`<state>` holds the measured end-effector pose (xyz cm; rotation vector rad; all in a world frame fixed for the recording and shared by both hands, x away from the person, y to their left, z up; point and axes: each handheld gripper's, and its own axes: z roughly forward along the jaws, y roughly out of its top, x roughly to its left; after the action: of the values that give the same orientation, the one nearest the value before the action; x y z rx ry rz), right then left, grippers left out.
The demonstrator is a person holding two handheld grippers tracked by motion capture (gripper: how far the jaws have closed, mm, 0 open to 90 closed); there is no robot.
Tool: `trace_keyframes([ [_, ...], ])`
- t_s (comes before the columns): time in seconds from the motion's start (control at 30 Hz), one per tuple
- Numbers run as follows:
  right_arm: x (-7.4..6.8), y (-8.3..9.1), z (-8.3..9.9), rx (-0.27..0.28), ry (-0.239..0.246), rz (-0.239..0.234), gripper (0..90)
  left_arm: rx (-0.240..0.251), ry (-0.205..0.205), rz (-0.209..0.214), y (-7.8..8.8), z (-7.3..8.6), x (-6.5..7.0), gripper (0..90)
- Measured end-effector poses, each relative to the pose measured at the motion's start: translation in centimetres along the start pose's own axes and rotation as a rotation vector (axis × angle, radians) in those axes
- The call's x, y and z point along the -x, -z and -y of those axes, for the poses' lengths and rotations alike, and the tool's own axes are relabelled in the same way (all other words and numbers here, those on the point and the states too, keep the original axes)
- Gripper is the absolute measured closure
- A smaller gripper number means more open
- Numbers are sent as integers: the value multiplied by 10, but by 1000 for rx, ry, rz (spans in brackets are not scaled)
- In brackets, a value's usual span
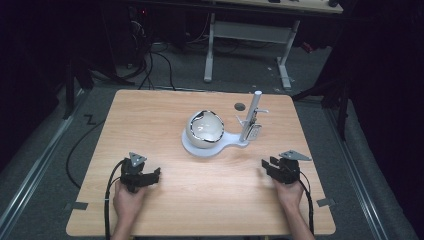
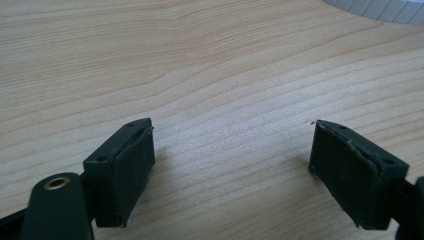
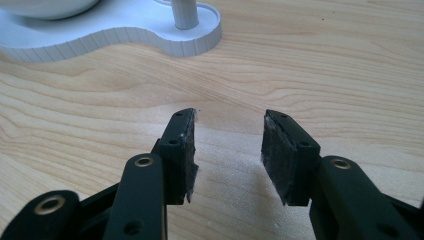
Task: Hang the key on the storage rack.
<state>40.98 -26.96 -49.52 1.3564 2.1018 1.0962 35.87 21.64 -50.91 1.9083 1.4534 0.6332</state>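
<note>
Inspection finds both tools parked at the near edge of the counter point(image 1: 165, 130), neither engaged with any item. Left hand-held gripper point(image 1: 144, 176) rests low over bare wood, its jaws set wide apart with nothing between them; the left gripper view confirms only wood grain in the gap, with a corner of the ribbed white base at the top right. Right hand-held gripper point(image 1: 276, 168) is likewise unloaded, jaws apart, though more narrowly than the left, and aimed toward the centre of the counter.

Work item is a white stand point(image 1: 212, 147) at mid-counter, well apart from both tools. Its flat base carries a pale round globe point(image 1: 204, 129) on the wider lobe and an upright post point(image 1: 252, 116) on the smaller lobe, with a small bracket fixed to the post. Dark patches on the globe's top cannot be identified.

Judgement: the symmetrical stance, one tool either side of the stand and both open, reads as a ready position ahead of a reach. The right tool already faces the post end of the base.
</note>
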Motion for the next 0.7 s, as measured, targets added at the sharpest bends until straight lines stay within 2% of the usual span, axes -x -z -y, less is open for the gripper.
trace_keyframes([
  [0.33,-4,-9,3,-39,53,34,536,0,0,0,0,0,0,186],
  [0.43,-5,-11,2,-70,55,45,500,0,0,0,0,0,0,186],
  [0.57,-9,-12,2,-74,88,66,472,0,0,0,0,0,0,186],
  [0.7,-9,-12,3,-82,80,55,417,0,0,1,0,0,0,186],
])
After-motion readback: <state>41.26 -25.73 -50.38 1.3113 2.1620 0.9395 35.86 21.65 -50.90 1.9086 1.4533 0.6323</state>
